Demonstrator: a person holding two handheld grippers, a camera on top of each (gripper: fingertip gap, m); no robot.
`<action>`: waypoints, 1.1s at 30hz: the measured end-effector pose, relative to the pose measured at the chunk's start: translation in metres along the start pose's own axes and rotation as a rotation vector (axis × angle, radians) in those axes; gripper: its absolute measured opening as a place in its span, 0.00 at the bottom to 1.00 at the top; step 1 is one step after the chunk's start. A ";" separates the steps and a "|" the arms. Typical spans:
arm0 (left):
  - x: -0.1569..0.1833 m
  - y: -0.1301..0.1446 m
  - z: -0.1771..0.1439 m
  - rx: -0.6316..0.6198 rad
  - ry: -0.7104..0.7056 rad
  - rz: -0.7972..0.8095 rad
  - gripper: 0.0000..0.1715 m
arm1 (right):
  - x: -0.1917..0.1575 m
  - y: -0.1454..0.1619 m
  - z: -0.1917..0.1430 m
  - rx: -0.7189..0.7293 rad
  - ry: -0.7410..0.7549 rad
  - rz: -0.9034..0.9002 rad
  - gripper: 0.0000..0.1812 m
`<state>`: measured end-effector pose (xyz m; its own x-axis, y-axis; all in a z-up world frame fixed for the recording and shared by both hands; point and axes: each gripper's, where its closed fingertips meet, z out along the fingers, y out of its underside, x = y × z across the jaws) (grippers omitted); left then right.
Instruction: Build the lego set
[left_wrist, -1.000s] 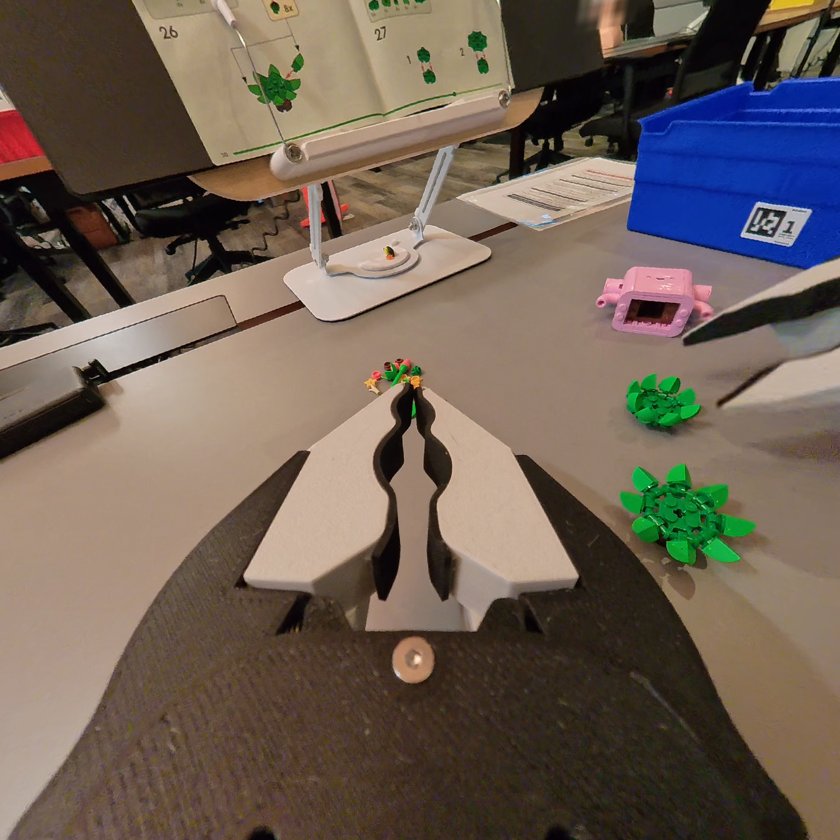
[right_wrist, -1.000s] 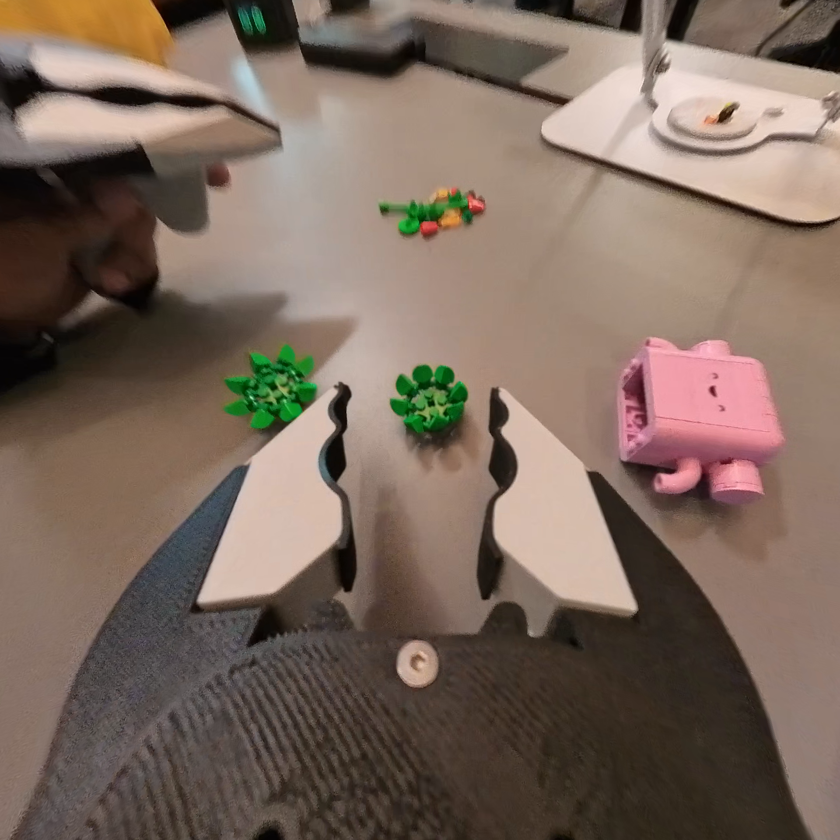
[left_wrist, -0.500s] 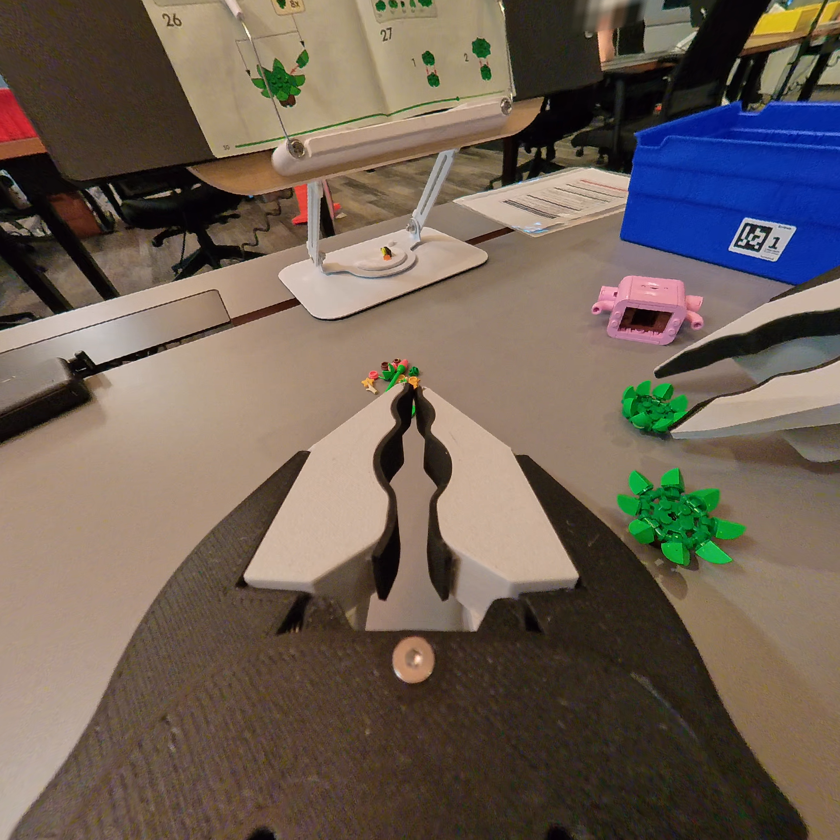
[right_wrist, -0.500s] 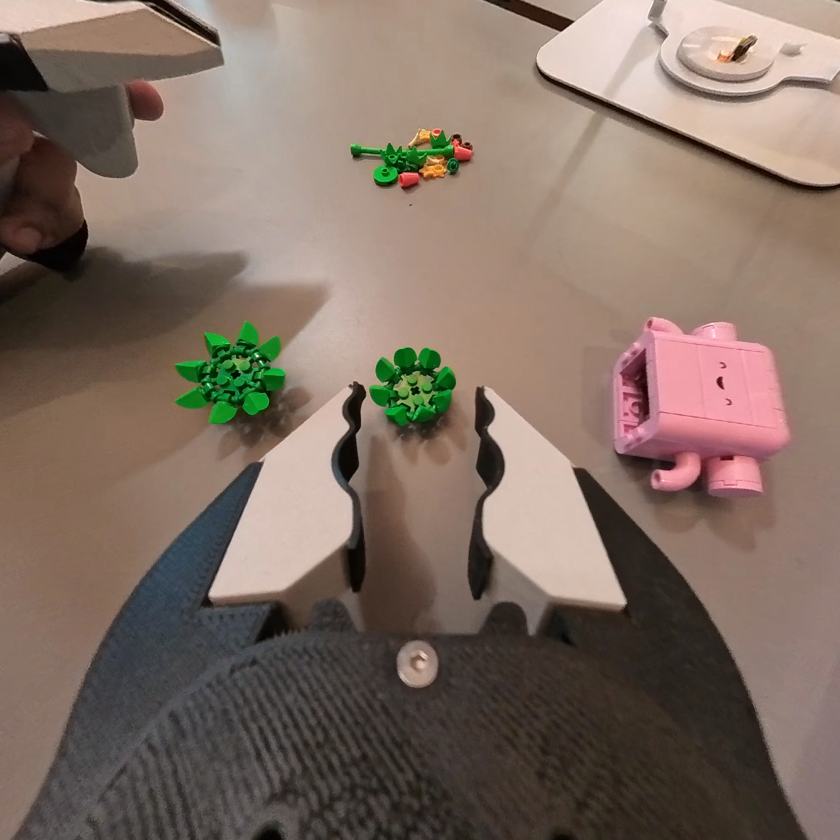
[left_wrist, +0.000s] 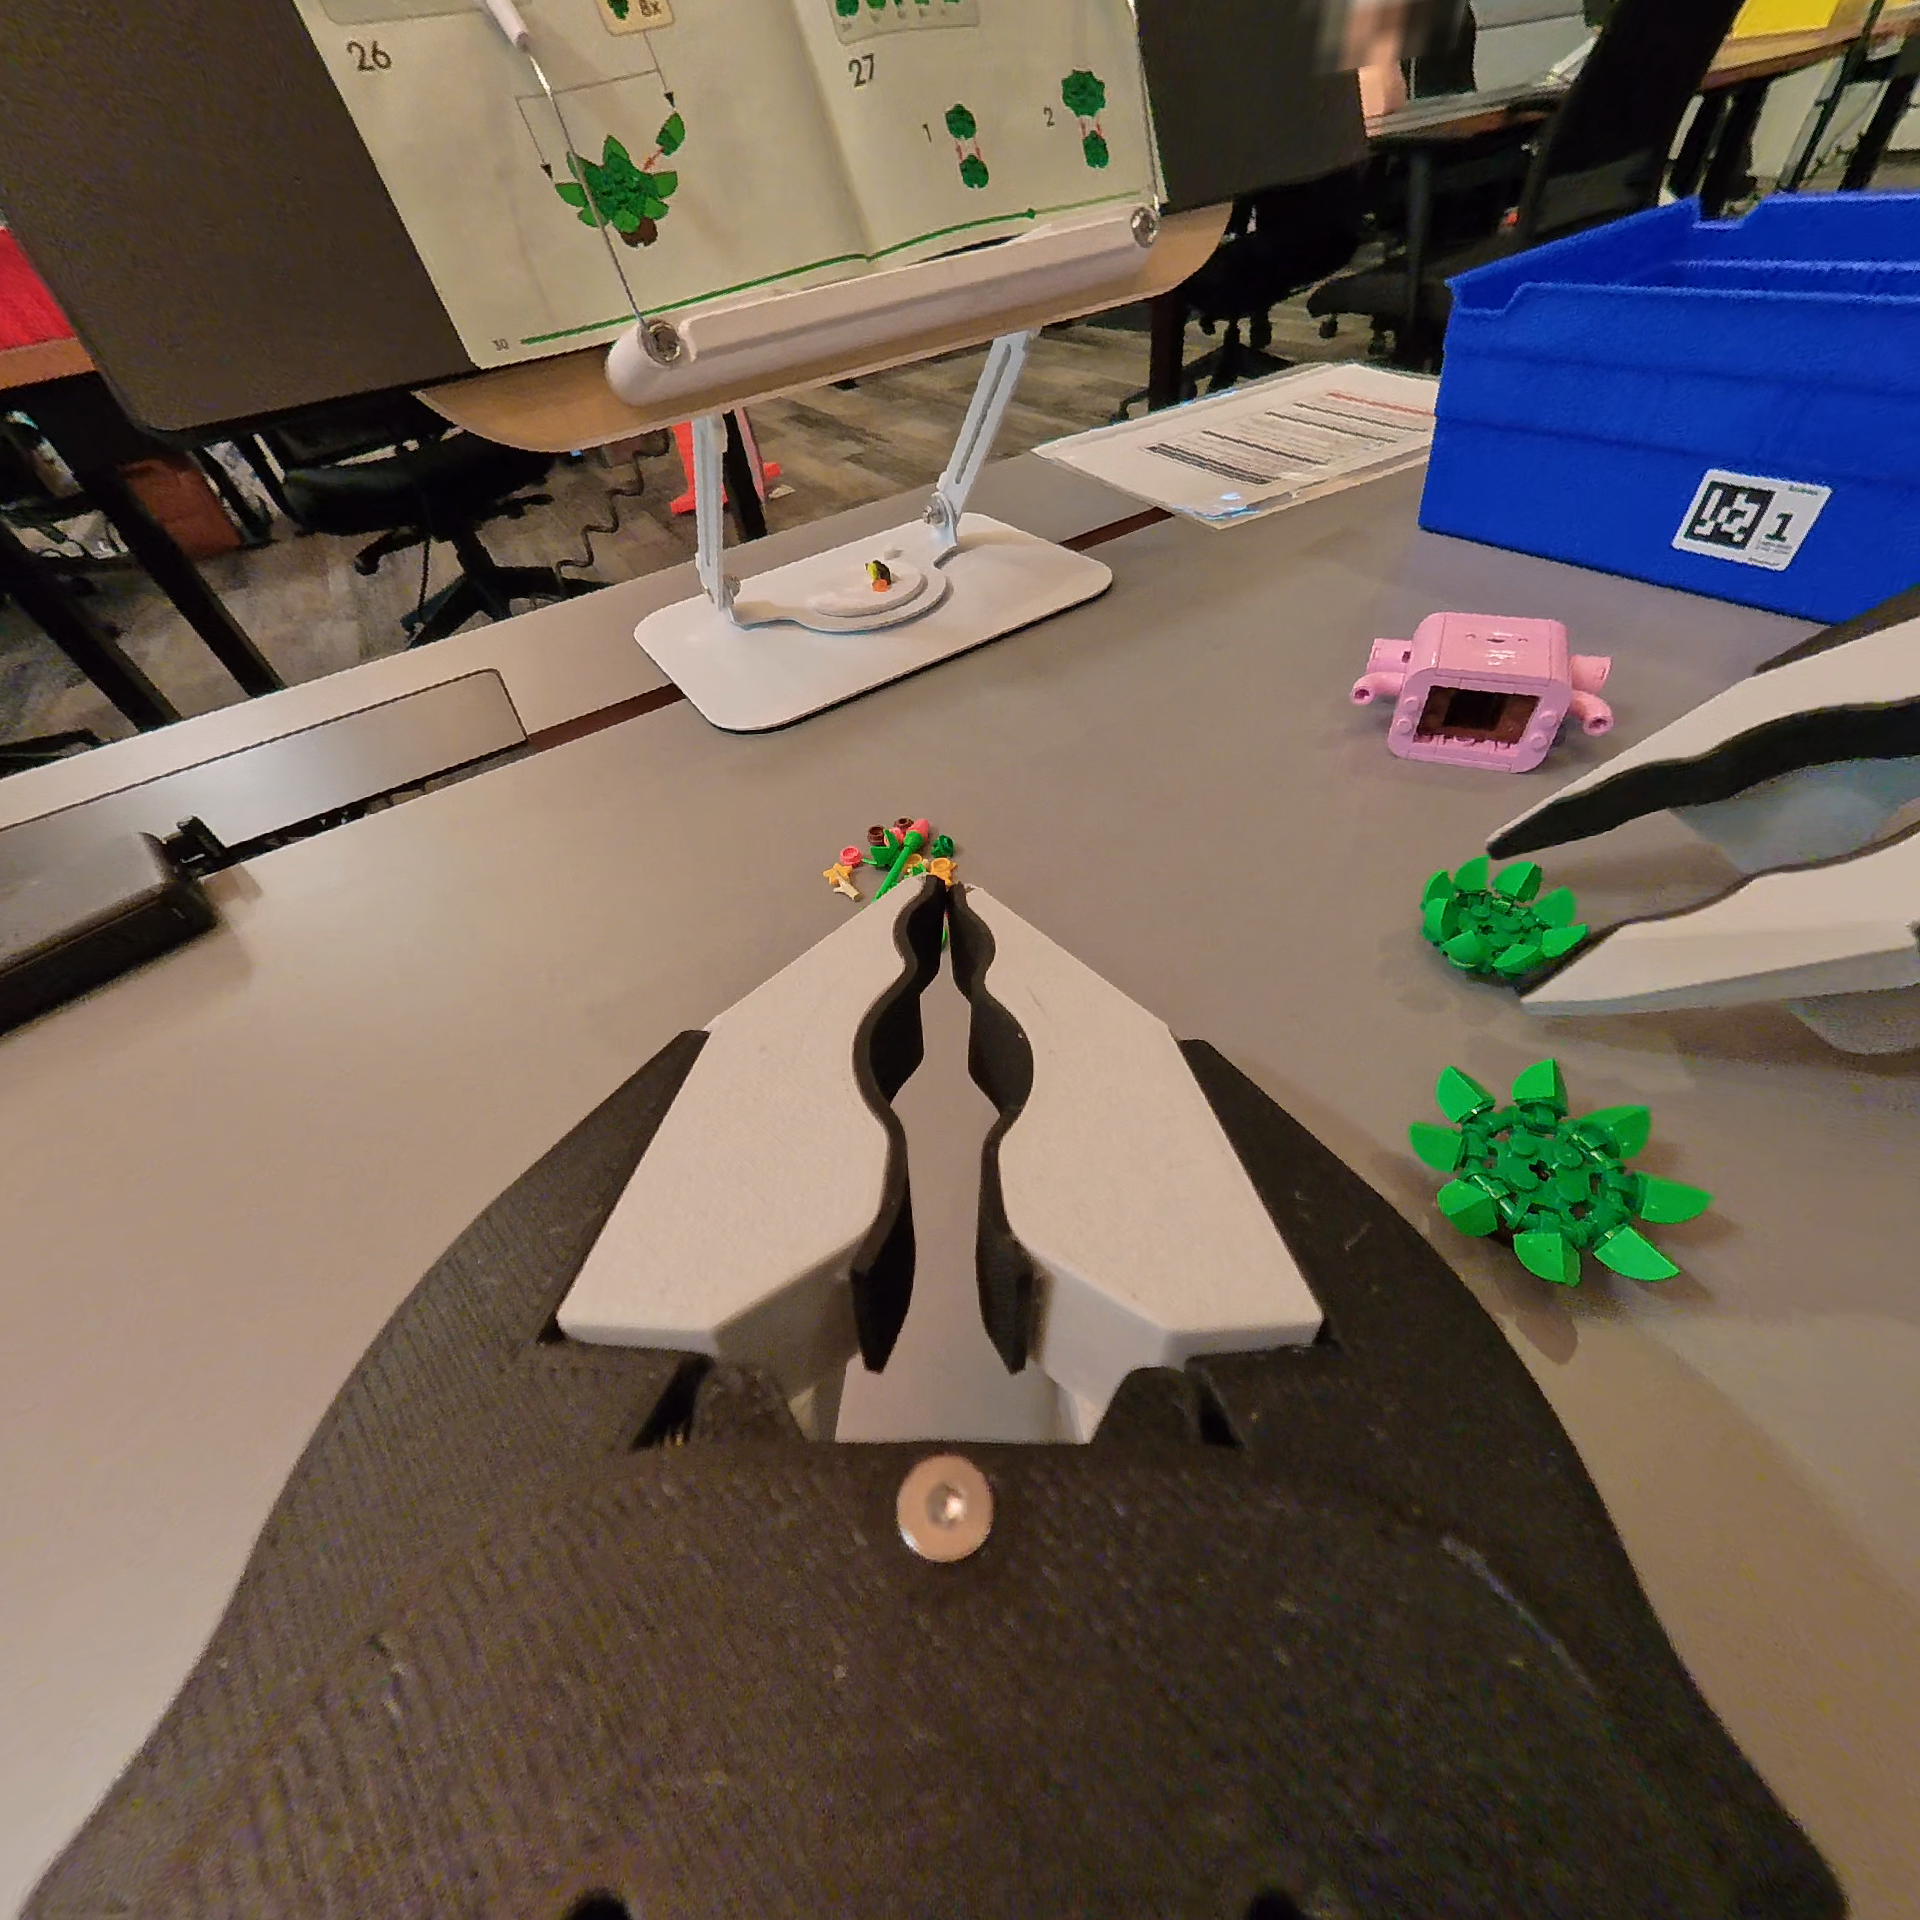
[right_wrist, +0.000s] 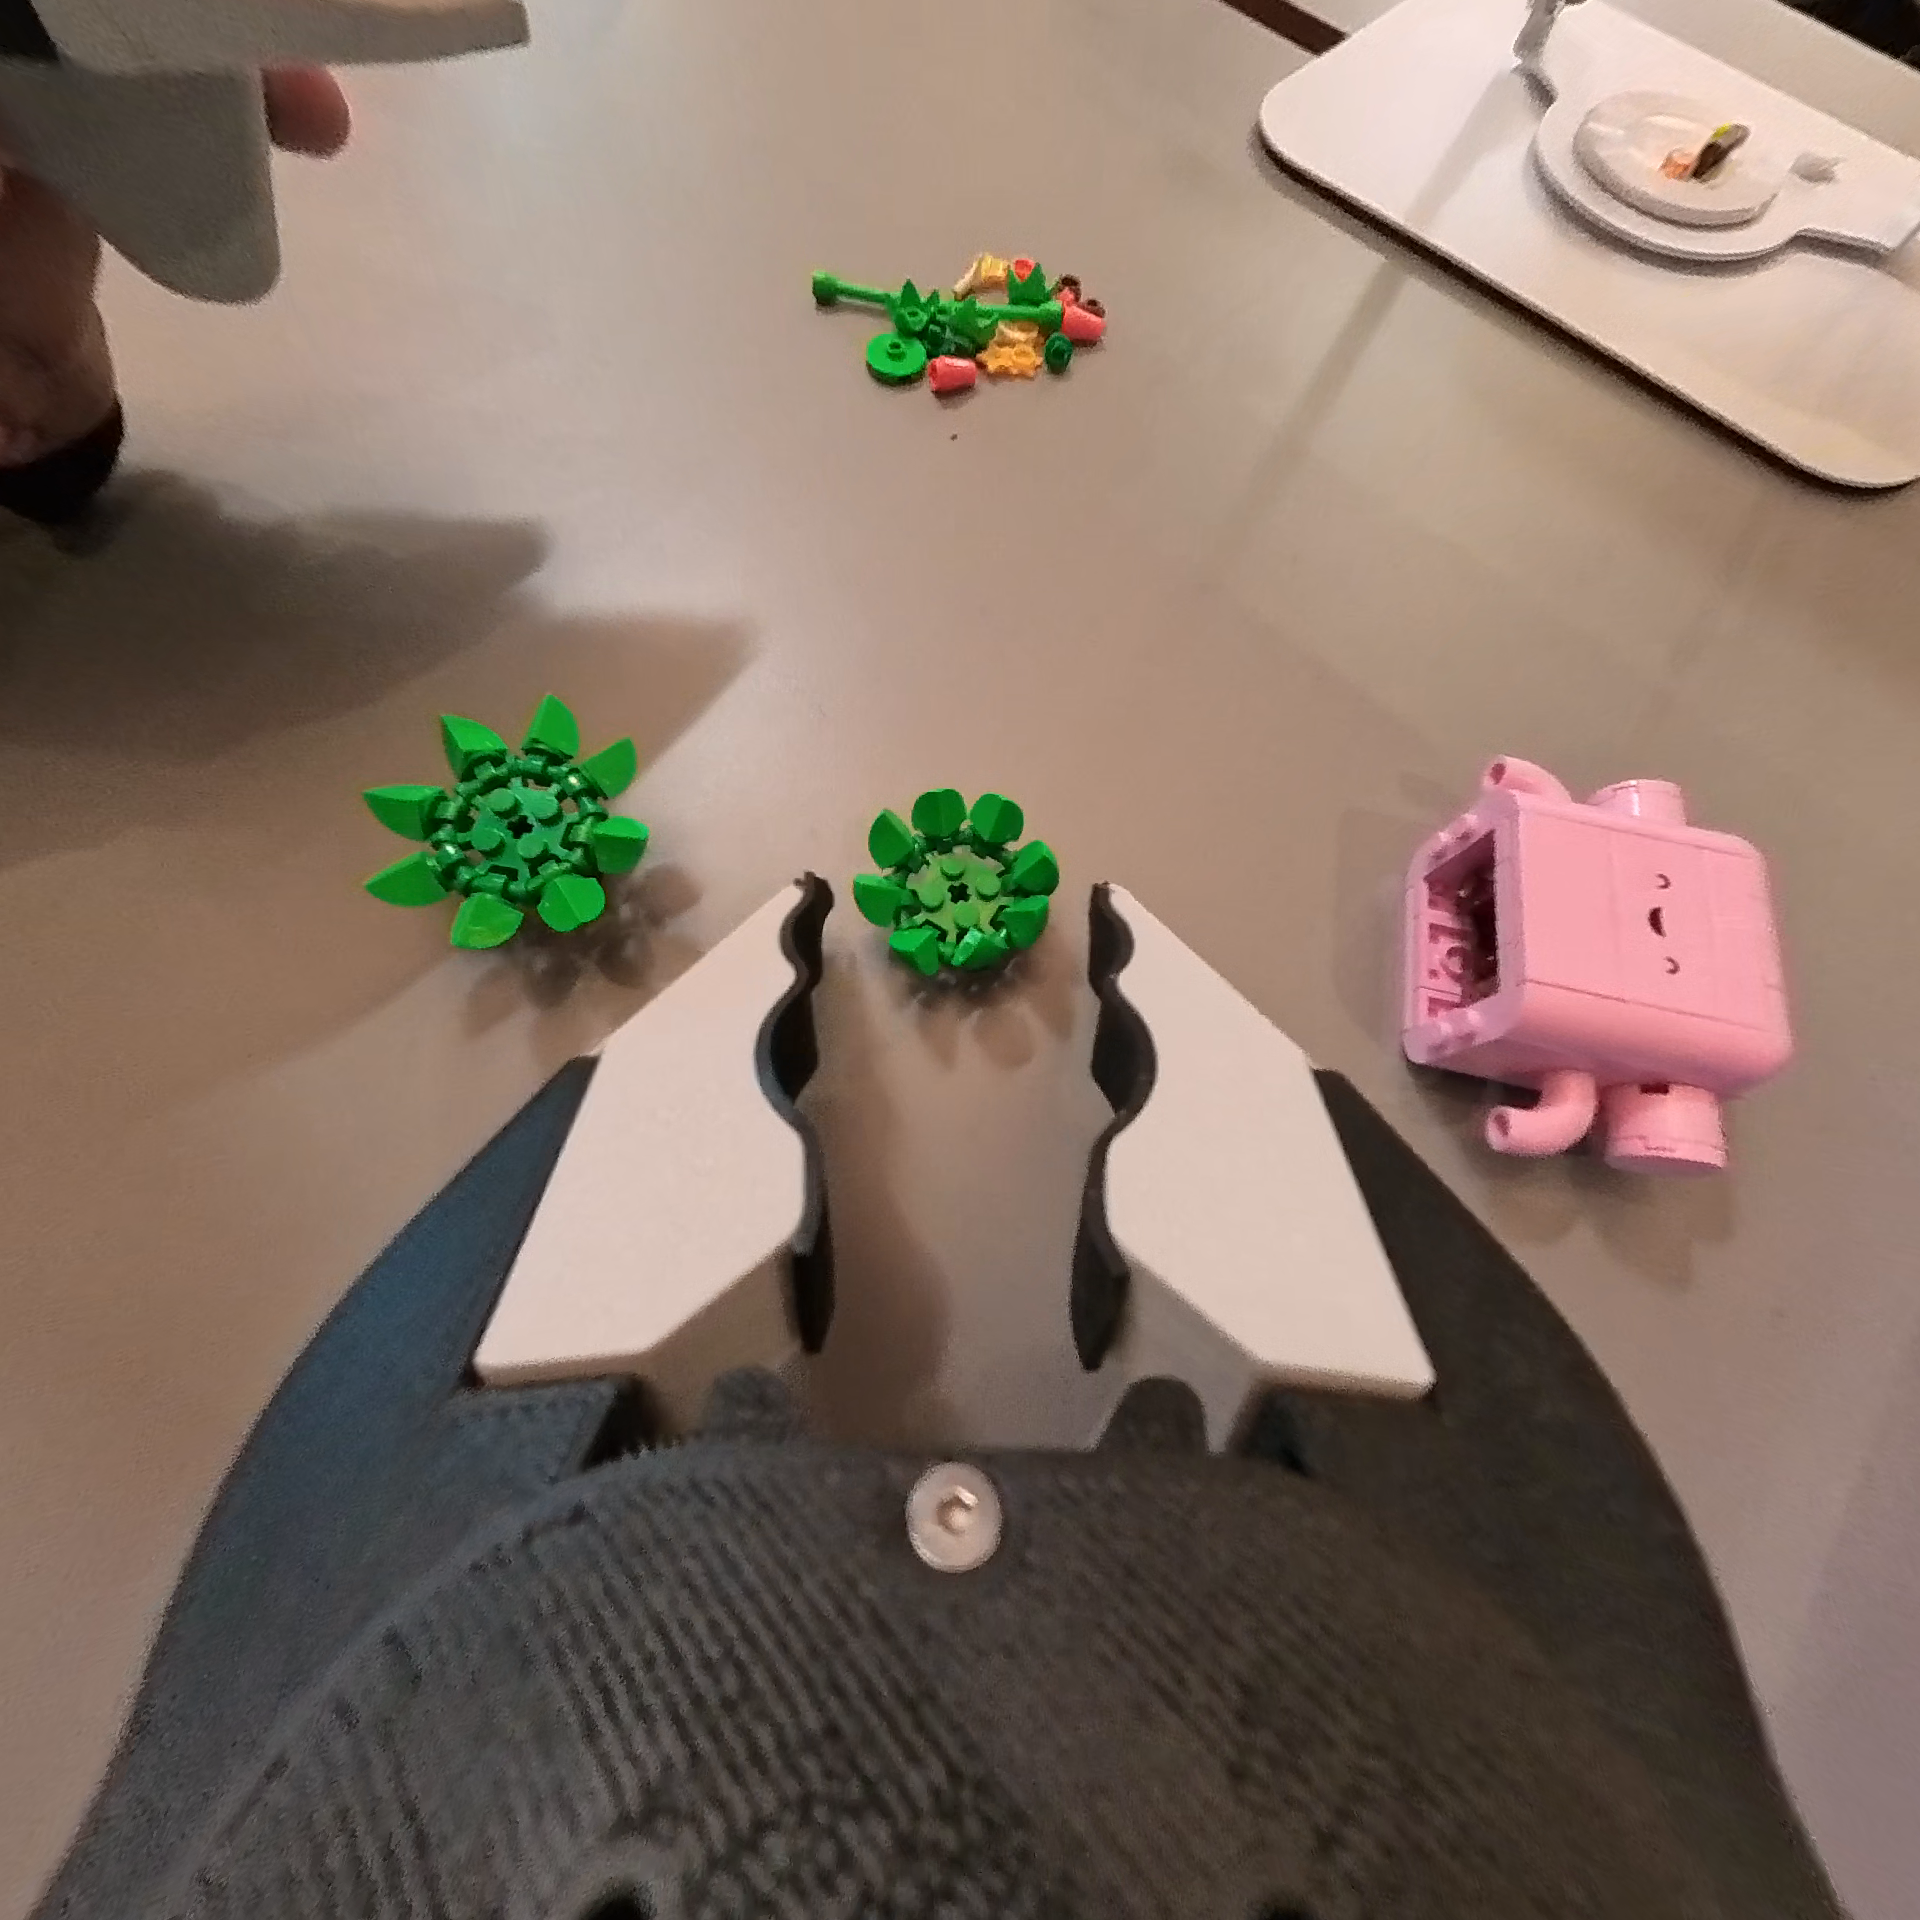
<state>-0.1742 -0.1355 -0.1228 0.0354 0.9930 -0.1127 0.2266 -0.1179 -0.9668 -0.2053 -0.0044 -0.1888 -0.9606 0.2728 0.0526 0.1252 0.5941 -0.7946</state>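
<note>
The small green leaf rosette (right_wrist: 954, 896) lies flat on the grey tabletop (right_wrist: 1195, 644), straight ahead of the right gripper (right_wrist: 954, 904), whose jaws stand released on either side of it, the tips level with its left and right edges but not visibly touching. It is round, so it has no long axis to line up; closing squarely should be enough, in my judgement. The right gripper is plainly the nearer one. The left gripper (left_wrist: 943, 894) hovers well off, its jaws clenched on nothing, pointing at the far heap of small loose pieces (left_wrist: 891, 858).

The larger green leaf rosette (right_wrist: 509, 826) sits just left of the small one, apart from it, its leaves splayed wider around a studded ring. To the right, well clear, the pink boxy pot (right_wrist: 1590, 966) lies on its side, glossy and round-cornered with an open end. All pieces look like hard, smooth plastic; the leaf tips may flex or slip under the wavy black jaw pads.
</note>
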 end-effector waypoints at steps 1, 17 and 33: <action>0.000 0.000 0.000 0.000 0.000 0.001 0.00 | 0.000 0.001 0.002 -0.013 0.007 -0.014 0.28; 0.002 0.000 0.000 -0.004 -0.002 0.023 0.00 | 0.008 -0.009 -0.006 0.073 -0.032 0.080 0.21; 0.003 0.001 0.001 -0.006 -0.001 0.033 0.00 | 0.022 -0.075 -0.089 0.764 -0.822 0.893 0.20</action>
<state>-0.1745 -0.1322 -0.1240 0.0421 0.9885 -0.1452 0.2311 -0.1510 -0.9612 -0.2142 0.0241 -0.0745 -0.5339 -0.3329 -0.7773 0.8442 -0.1570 -0.5126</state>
